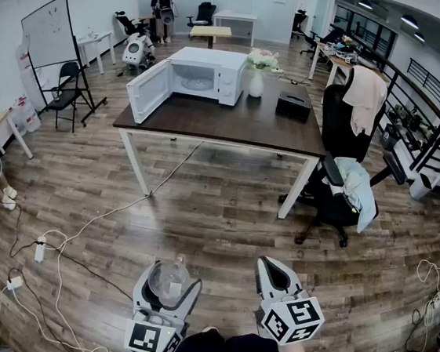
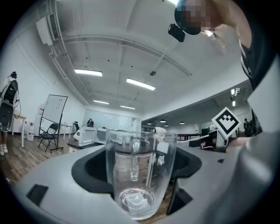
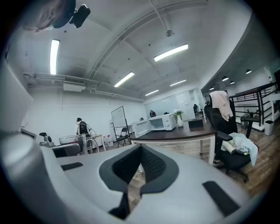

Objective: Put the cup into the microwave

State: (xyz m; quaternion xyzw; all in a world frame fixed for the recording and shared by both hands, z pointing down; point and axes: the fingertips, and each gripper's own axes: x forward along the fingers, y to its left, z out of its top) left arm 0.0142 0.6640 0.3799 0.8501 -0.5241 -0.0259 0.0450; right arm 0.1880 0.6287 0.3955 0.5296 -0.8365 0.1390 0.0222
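My left gripper (image 1: pixel 168 280) is shut on a clear glass cup (image 1: pixel 171 272) with a handle and holds it upright above the wooden floor, at the bottom of the head view. In the left gripper view the cup (image 2: pixel 139 175) stands between the dark pads (image 2: pixel 94 168). The white microwave (image 1: pixel 204 73) stands far ahead on the dark table (image 1: pixel 234 122), its door (image 1: pixel 149 90) swung open to the left. It also shows small in the right gripper view as the microwave (image 3: pixel 162 122). My right gripper (image 1: pixel 267 265) is beside the left one, shut and holding nothing.
A white vase of flowers (image 1: pixel 257 77) and a black box (image 1: pixel 293 105) stand on the table beside the microwave. An office chair (image 1: pixel 342 177) with clothes sits at the table's right end. Cables and a power strip (image 1: pixel 39 249) lie on the floor at the left. A whiteboard (image 1: pixel 51 34) stands far left.
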